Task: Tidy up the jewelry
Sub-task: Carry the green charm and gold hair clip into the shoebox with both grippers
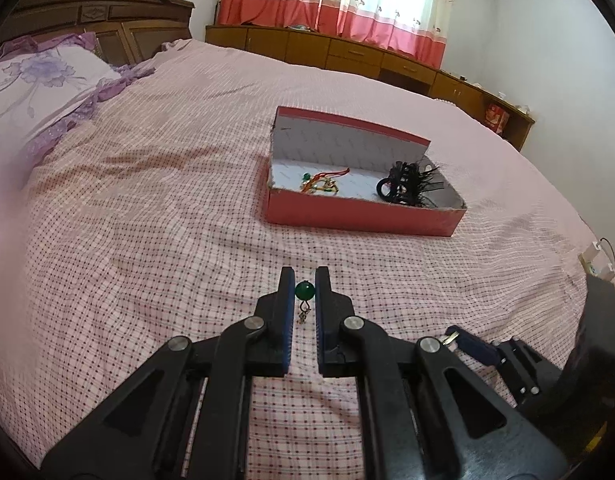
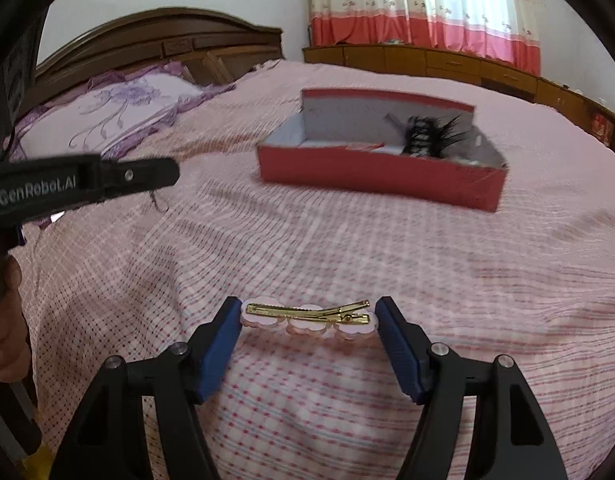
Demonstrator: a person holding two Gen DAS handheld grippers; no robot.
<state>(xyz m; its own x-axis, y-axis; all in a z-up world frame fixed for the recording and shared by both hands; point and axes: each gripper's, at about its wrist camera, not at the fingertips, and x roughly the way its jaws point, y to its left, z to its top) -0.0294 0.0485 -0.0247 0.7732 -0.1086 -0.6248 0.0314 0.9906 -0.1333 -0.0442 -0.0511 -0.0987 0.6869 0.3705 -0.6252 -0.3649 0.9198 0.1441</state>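
Left tongs (image 1: 305, 286) narrow, pinching green bead earring (image 1: 305, 291) above bed (image 1: 147, 220). Right tongs (image 2: 307, 316) wide, spanning pink hair clip (image 2: 307, 316) end to end, apparently gripped lengthwise. Both presumably bound for red box (image 1: 363, 214), already holding other pieces.

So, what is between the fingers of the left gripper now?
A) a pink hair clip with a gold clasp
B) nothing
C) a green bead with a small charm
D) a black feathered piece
C: in the left wrist view the left gripper is closed on the green bead, a small charm hanging under it.
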